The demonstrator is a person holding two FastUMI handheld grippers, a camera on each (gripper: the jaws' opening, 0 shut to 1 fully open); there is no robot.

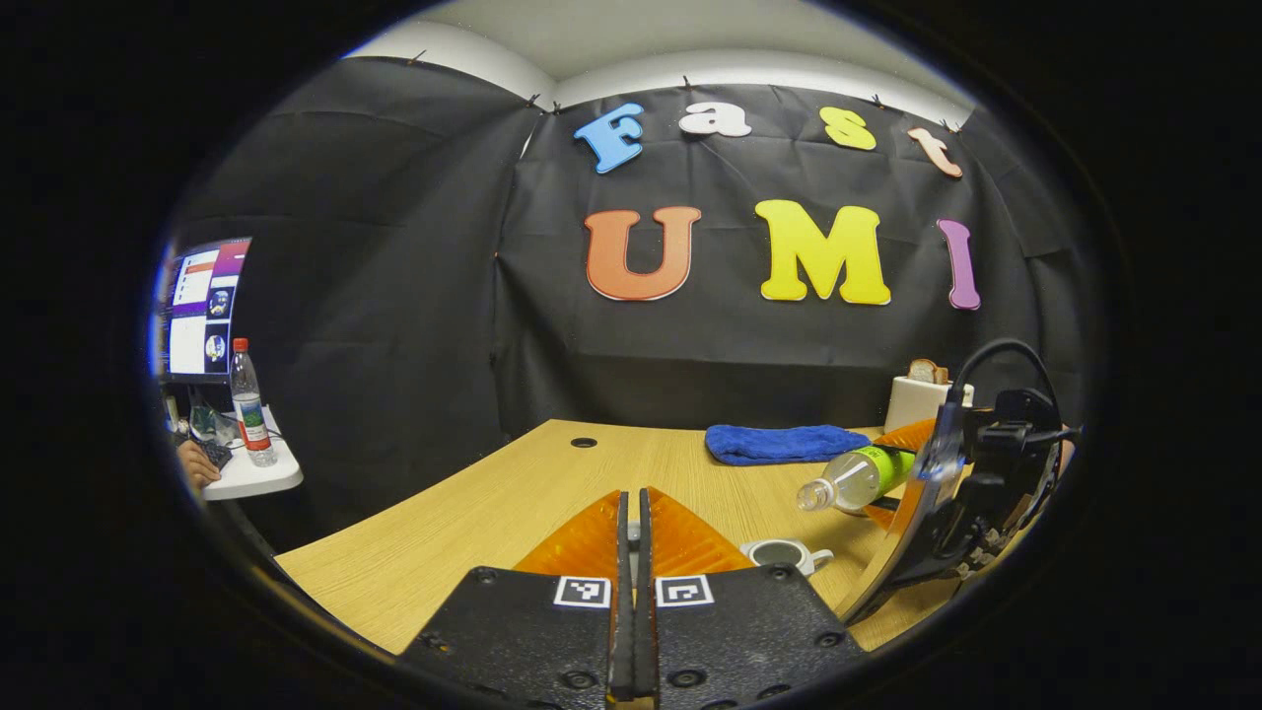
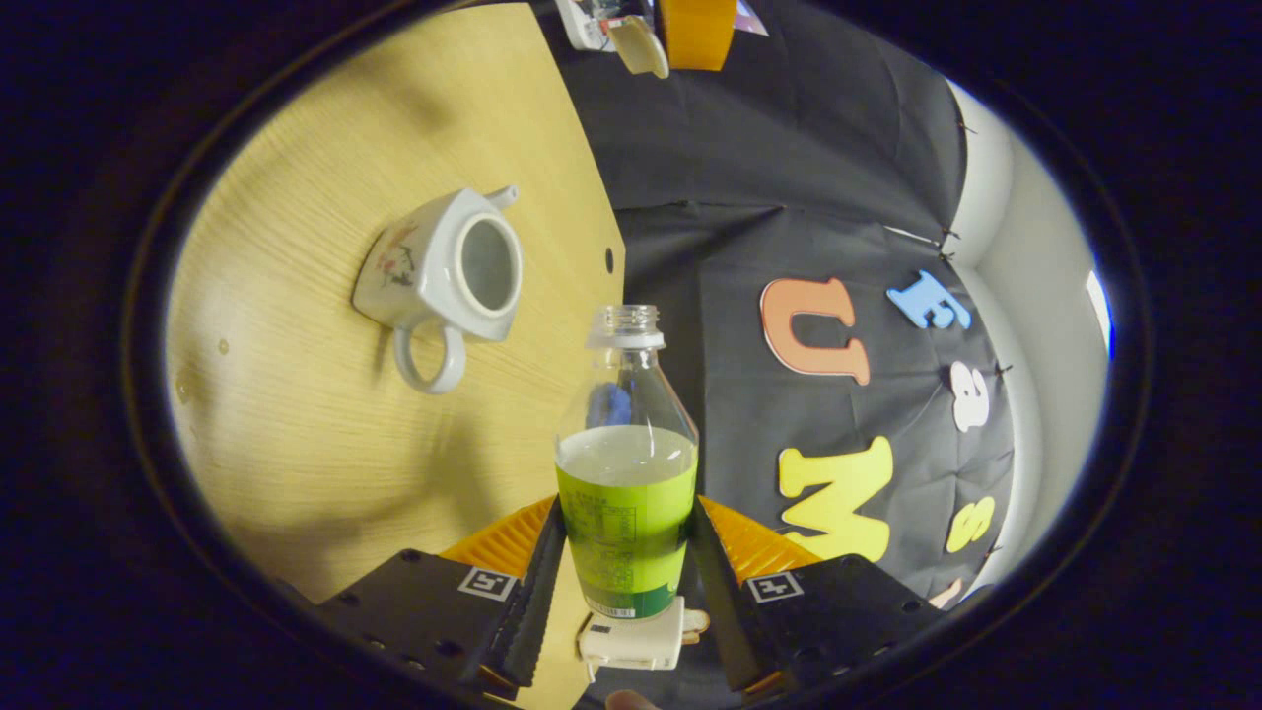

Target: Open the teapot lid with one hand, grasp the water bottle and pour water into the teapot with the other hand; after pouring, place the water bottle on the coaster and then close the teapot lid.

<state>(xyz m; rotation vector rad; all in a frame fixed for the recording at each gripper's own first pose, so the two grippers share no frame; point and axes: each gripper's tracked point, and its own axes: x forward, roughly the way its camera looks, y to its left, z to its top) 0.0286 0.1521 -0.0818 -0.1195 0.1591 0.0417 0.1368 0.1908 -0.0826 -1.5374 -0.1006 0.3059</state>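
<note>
Clear plastic, uncapped and tipped well over, the water bottle (image 2: pixel 627 463) is pinched at its green label between the jaws of the right gripper (image 2: pixel 625 567), its open neck pointing toward the white teapot (image 2: pixel 444 271), which sits lidless on the wooden counter (image 2: pixel 296 444). The mouth of the bottle looks to be off to one side of the teapot's opening rather than over it, so my worry is that water would run onto the counter if the tilt deepens before the neck is lined up; the opening is small and square-rimmed, leaving little margin. The grip sits low on the bottle, which may let it swing or slip as the water shifts. The left gripper (image 1: pixel 633 537) has its jaws pressed together near the counter's near edge, and something pale seems caught between them, perhaps the lid's knob, though I cannot tell for certain; if it is the lid, a slack pinch could drop it. The left gripper view adds what the other lacks: the bottle (image 1: pixel 856 478) from the side, nearly level above the teapot (image 1: pixel 786 555), a blue towel (image 1: pixel 784 443) at the far side, and a second bottle (image 1: pixel 250 401) on a side table far left. The right gripper view alone gives the teapot's empty interior and handle. I cannot make out the coaster.
</note>
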